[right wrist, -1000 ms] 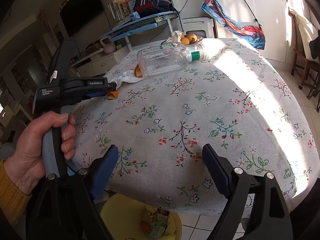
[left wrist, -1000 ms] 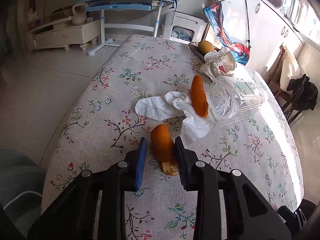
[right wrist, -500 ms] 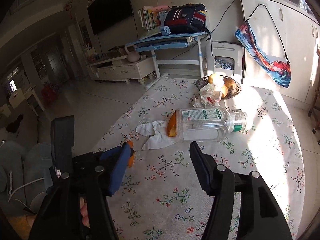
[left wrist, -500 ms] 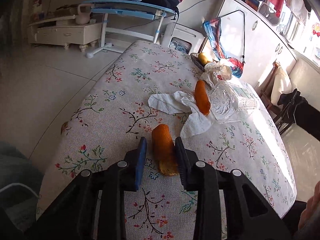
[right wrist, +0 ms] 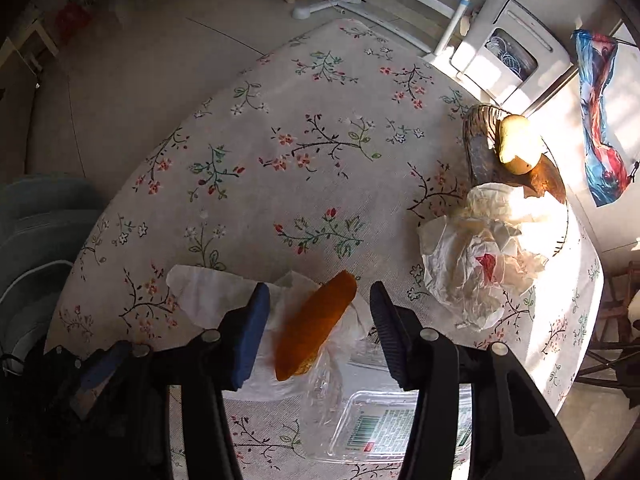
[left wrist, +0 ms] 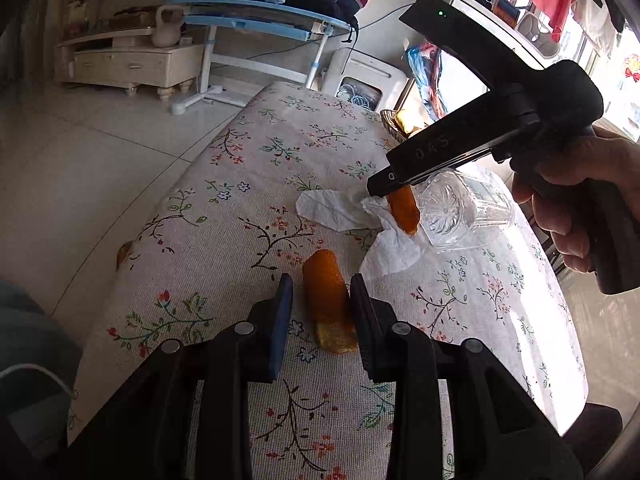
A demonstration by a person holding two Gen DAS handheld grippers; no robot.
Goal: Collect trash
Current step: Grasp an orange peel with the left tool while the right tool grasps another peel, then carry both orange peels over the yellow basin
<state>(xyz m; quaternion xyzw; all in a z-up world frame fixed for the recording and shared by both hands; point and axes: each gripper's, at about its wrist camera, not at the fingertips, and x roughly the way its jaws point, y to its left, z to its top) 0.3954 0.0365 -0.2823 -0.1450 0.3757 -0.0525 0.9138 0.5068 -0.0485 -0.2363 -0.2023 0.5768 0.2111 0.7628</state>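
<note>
Right tool (right wrist: 316, 320) closing around orange peel (right wrist: 314, 330), pads not touching.

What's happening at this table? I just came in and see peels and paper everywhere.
A person is clearing trash with a handheld gripper in each hand. The left gripper straddles the nearer orange peel on the floral tablecloth, its right pad against it, a gap at the left. The right gripper points down over the second peel lying on a white tissue, jaws closing but not yet touching. A clear plastic bottle and a crumpled bag wait nearby.
</note>
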